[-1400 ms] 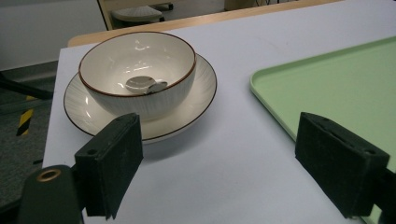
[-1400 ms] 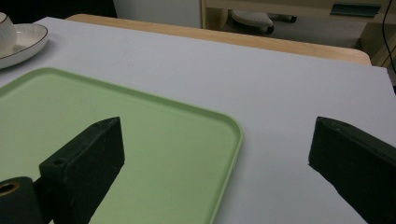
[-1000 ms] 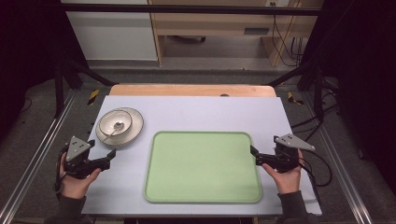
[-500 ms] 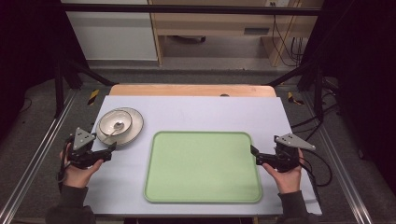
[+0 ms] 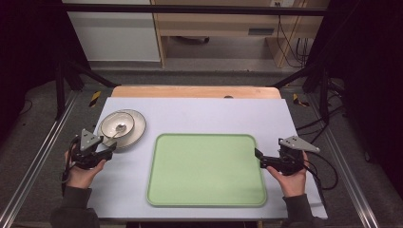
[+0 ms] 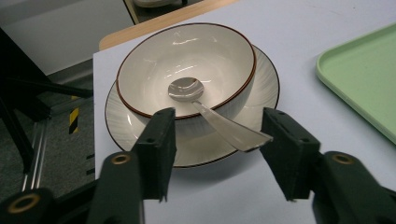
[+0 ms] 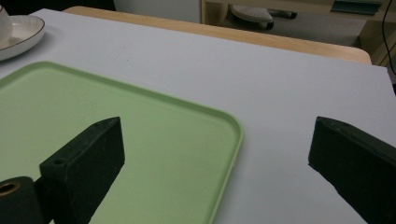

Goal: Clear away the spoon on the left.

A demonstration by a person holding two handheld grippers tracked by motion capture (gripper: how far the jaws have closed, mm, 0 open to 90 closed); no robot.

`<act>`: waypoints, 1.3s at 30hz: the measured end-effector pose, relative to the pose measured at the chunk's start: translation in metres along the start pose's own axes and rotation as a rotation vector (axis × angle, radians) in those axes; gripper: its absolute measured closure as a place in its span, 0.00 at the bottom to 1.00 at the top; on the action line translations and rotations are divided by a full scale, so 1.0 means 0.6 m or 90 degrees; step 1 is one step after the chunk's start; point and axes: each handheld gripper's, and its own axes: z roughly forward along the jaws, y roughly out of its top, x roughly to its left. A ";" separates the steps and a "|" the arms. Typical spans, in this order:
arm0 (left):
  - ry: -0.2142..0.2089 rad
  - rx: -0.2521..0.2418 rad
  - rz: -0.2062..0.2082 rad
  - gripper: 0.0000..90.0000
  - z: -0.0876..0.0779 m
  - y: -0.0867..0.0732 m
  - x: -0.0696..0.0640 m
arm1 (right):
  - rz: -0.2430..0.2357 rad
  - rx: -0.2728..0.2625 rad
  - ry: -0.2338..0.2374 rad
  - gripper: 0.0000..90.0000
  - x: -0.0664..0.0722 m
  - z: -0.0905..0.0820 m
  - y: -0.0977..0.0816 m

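A cream bowl (image 5: 117, 124) (image 6: 187, 56) with a brown rim stands on a matching plate (image 5: 136, 129) (image 6: 266, 93) at the table's left. A metal spoon (image 6: 186, 88) lies in the bowl, and its handle (image 6: 231, 131) sticks out over the rim toward me. My left gripper (image 5: 110, 148) (image 6: 219, 154) is open at the plate's near edge; the handle's end lies between the jaws without touching them. A light green tray (image 5: 206, 168) (image 7: 140, 140) lies empty in the middle. My right gripper (image 5: 260, 160) (image 7: 219, 158) is open, its jaws on either side of the tray's right rim.
A pale sheet (image 5: 204, 114) covers the table, with a wooden strip (image 5: 195, 91) showing along the far edge. Metal frame rails (image 5: 43, 152) run along both sides, and cables (image 5: 328, 175) trail at the right. A hand holds each gripper near the front corners.
My left gripper has moved forward and a little right, up to the plate and the spoon's handle. The right gripper has hardly moved.
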 end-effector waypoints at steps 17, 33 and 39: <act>0.004 -0.018 -0.012 0.78 -0.003 0.002 0.000 | -0.003 0.005 -0.001 0.04 0.001 0.002 -0.001; 0.023 -0.028 -0.015 0.92 -0.012 0.005 -0.001 | -0.001 0.003 0.000 0.04 0.000 0.001 0.000; 0.025 -0.025 -0.011 0.93 -0.015 0.007 -0.002 | 0.000 0.003 0.001 0.04 0.000 0.001 0.000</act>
